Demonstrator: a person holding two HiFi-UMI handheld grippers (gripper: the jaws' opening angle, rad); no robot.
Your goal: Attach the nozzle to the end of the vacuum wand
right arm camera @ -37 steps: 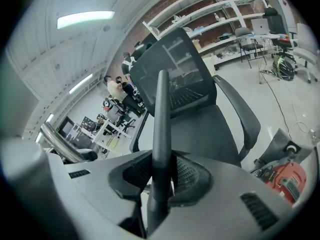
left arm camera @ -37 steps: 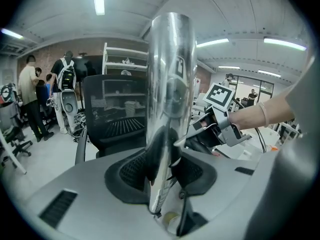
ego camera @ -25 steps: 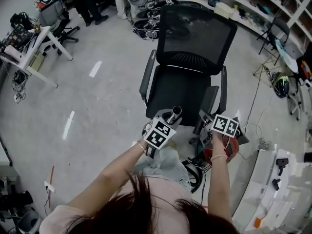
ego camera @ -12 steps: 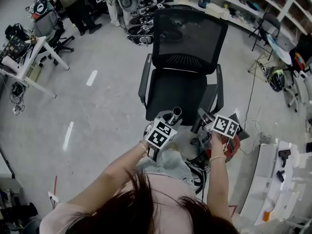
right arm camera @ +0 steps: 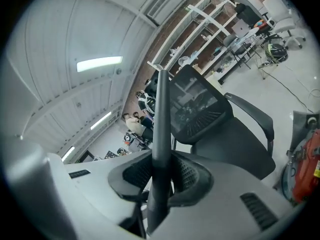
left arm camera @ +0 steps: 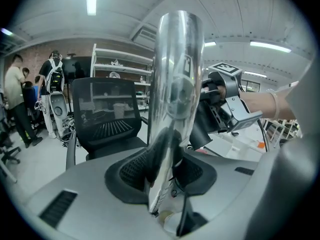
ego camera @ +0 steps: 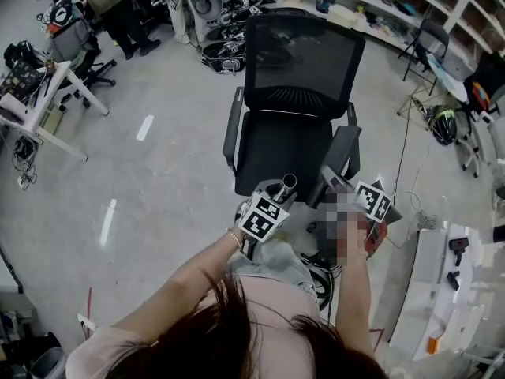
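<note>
Alignment stage: the left gripper has its fingers clamped on the silver vacuum wand, open end raised, while the right gripper pinches the slim dark nozzle just beside it. The next move likely calls for matching axes, then pushing together.

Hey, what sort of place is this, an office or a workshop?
Probably a lab or workshop: long storage shelves along the wall, a cluttered work desk, and gear heaped on the bare floor behind the office chair.
</note>
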